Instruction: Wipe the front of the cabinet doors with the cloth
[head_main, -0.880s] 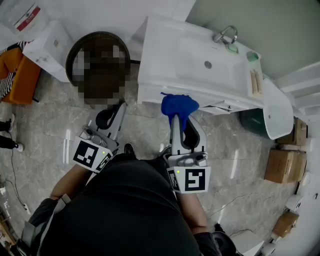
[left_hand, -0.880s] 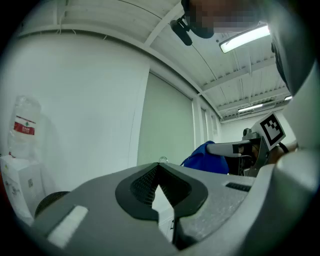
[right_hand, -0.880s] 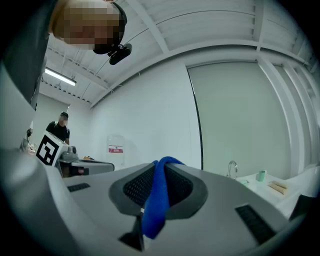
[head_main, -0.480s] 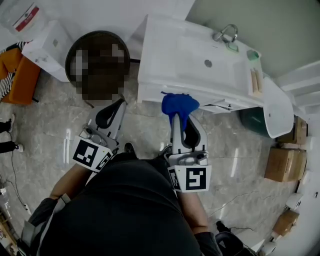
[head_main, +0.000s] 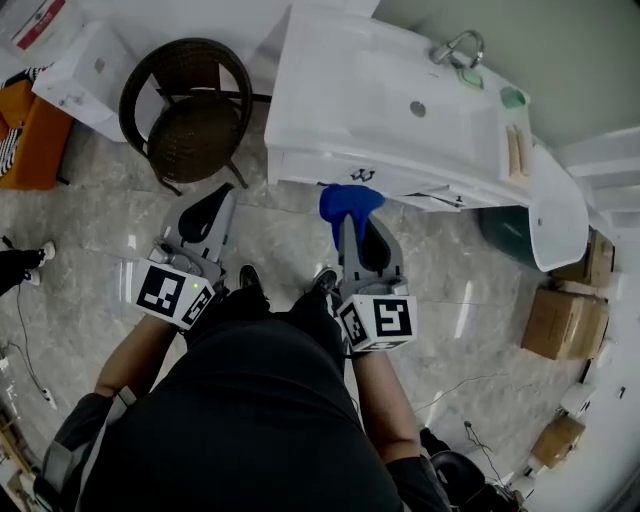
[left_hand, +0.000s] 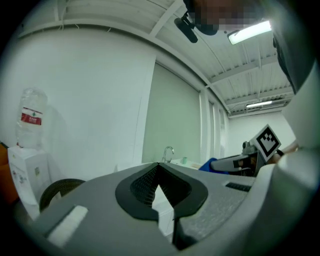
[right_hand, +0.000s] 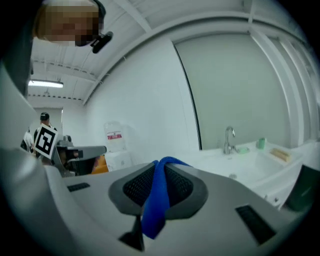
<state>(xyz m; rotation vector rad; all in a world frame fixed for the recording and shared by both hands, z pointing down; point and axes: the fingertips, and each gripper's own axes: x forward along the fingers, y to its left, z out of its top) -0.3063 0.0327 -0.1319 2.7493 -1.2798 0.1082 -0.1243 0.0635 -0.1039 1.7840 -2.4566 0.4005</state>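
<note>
Since the earlier frame we have carried both grippers forward toward the cabinet (head_main: 300, 168), so the cloth (head_main: 349, 198) now sits right at the white cabinet front, just under the basin's edge; whether it actually presses on the door we cannot tell from above.

Our right gripper (head_main: 350, 222) is clenched on the cloth. In the right gripper view the blue fabric is pinched between the two dark pads, a fold rising over their tips and a strip hanging down toward 6 o'clock. In the head view the cloth bunches at 12 o'clock of that gripper.

Our left gripper (head_main: 224, 192) is closed with nothing in it. The left gripper view shows its pads meeting at the tip, with only a narrow slit lower down through which the white cabinet shows. It hangs clear of the cabinet, over the floor, at 9 o'clock of the right one.

A dark wicker chair (head_main: 185, 110) stands at 11 o'clock of the left gripper, and the faucet (head_main: 458, 48) at 1 o'clock of the cloth.
</note>
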